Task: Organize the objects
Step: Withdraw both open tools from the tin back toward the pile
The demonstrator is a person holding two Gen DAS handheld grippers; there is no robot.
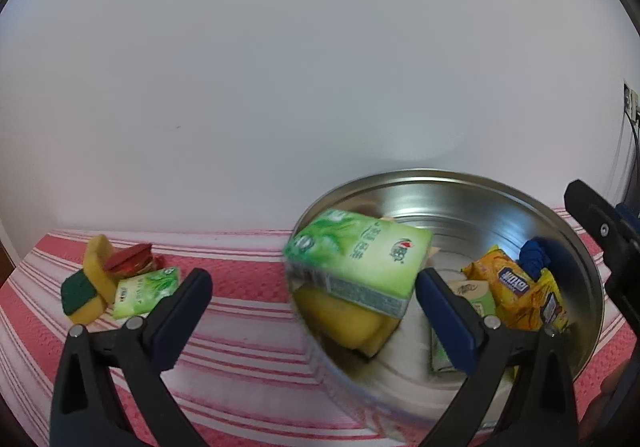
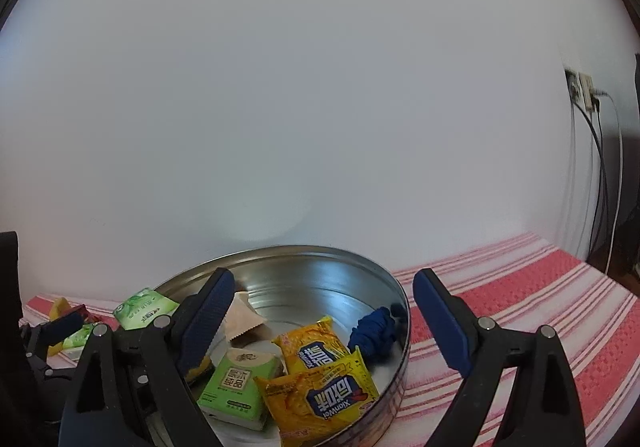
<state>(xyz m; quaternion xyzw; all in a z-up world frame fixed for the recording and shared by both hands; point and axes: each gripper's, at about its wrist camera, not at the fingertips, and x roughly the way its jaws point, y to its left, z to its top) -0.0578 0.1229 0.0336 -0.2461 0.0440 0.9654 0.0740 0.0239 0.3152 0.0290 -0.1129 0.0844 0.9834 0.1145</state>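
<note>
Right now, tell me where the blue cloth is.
The blue cloth lies bunched inside the round metal tin, against its right wall in the right wrist view, just right of the yellow snack packets.
</note>
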